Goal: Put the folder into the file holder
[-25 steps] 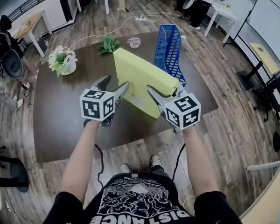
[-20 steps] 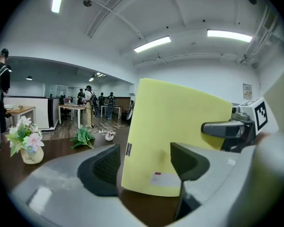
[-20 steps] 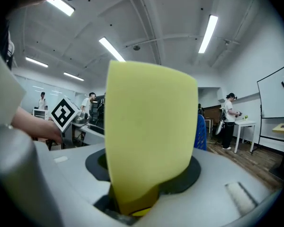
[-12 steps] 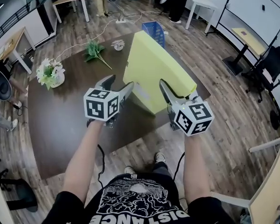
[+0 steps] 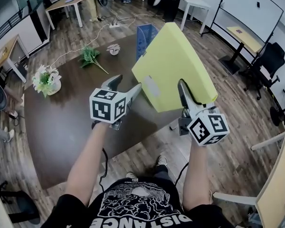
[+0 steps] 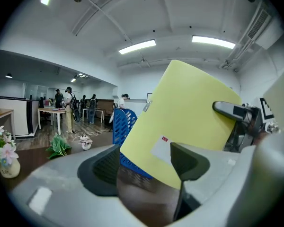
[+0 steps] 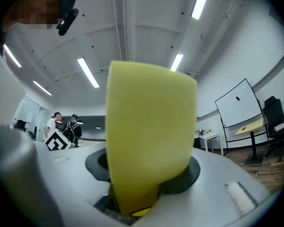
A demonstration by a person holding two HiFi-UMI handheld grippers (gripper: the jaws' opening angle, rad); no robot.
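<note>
Dark wooden table (image 5: 61,122) filled the office floor. Right gripper (image 5: 183,88) clamped the yellow folder (image 5: 175,56), held tilted above the table; the blue file holder (image 5: 145,34) stood at its 11 o'clock. Left gripper (image 5: 127,83), at the folder's 8 o'clock, gaped wide, empty.

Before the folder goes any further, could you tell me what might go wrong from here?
Only the right gripper grips the yellow folder, at its near edge, while the left gripper is open beside it; the folder could swing or slip. It hides part of the blue file holder in the head view, so a misjudged approach might knock it.
</note>
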